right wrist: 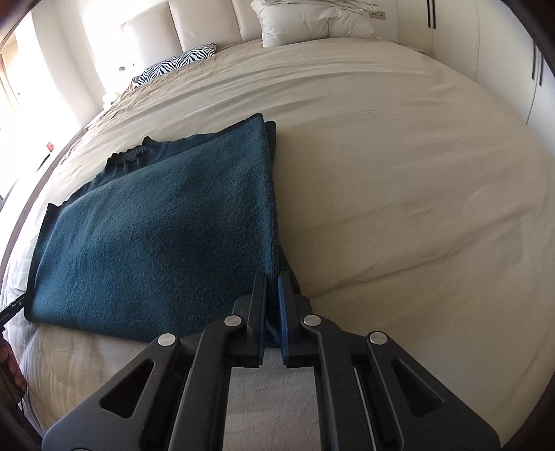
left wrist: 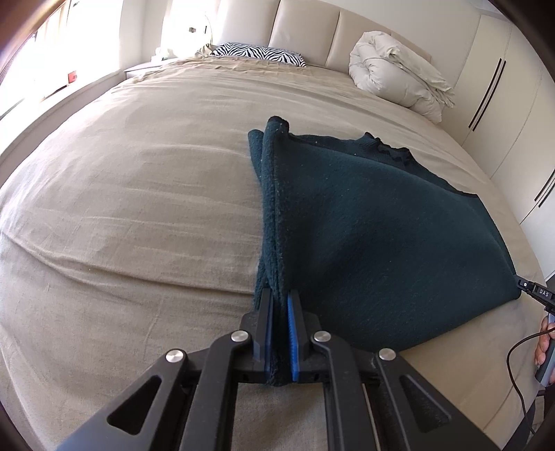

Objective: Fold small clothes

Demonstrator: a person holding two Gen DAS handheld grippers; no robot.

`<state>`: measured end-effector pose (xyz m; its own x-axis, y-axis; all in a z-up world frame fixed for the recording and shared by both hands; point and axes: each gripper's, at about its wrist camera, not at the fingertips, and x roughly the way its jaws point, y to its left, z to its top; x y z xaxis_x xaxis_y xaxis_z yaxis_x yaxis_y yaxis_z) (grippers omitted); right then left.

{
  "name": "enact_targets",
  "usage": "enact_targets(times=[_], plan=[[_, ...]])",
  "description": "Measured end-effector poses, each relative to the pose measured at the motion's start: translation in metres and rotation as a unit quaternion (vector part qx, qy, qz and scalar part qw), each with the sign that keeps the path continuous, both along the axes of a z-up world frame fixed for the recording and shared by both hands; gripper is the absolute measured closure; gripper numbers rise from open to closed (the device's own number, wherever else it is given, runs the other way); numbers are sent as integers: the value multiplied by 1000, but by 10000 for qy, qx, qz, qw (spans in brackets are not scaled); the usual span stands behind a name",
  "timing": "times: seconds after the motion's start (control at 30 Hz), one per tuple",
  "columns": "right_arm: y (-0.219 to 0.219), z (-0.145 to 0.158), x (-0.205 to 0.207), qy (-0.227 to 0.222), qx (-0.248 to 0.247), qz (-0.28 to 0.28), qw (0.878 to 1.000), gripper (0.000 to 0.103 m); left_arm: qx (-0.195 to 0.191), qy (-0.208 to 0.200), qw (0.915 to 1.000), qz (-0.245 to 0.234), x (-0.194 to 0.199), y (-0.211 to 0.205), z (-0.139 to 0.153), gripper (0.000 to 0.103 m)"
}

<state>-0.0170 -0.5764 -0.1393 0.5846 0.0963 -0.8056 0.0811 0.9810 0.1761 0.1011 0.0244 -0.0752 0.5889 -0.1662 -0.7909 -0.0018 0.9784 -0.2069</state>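
Down on the beige-sheeted bed (left wrist: pixel 121 208), a dark teal sweater (left wrist: pixel 364 222), spread flat near the foot edge, collar toward the headboard, both side edges folded in and raised into ridges. Left claw (left wrist: pixel 279 305) pinched tight on the sweater's near left corner, thick doubled fabric squeezed between the blue pads. Right claw (right wrist: pixel 273 288) likewise clamped on the near right corner, cloth caught in the narrow gap between its fingers. Seen from the left wrist view, at the frame's right edge, a hand (left wrist: pixel 544 341) on a grey handle with a thin cable. Farther up the bed, a zebra-striped pillow (left wrist: pixel 258 52) on the left and a rolled cream duvet (left wrist: pixel 399 73) against the padded headboard (left wrist: pixel 312 27). Off to the right, pale wardrobe doors (left wrist: pixel 492 86).
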Motion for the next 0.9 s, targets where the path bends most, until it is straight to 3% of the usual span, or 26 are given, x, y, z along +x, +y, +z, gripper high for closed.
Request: enact_targets(times=[0.23,0.3,0.47,0.53,0.67,0.9], plan=[[-26,-4,3,-30,879,-398,9953,93,-177,29,9998,-78,-1,6,0,91],[-27,0,1,-102,799,-486,9956,82,-207,45,9997,-74,-1,6,0,91],[-21,2,1,-171,767,-305,9964,82,-186,4,9998,-63,-3,4,0,92],[-10,0,5,-88,443,-143,9989,82,-137,10,9999,-84,-4,3,0,92],[-3,-2,4,-77,178,-126,9997,95,-118,10,9999,-115,-6,3,1,94],[-4,-1,0,-77,133,-134,9998,97,-196,-13,9997,-122,-12,8,-1,95]])
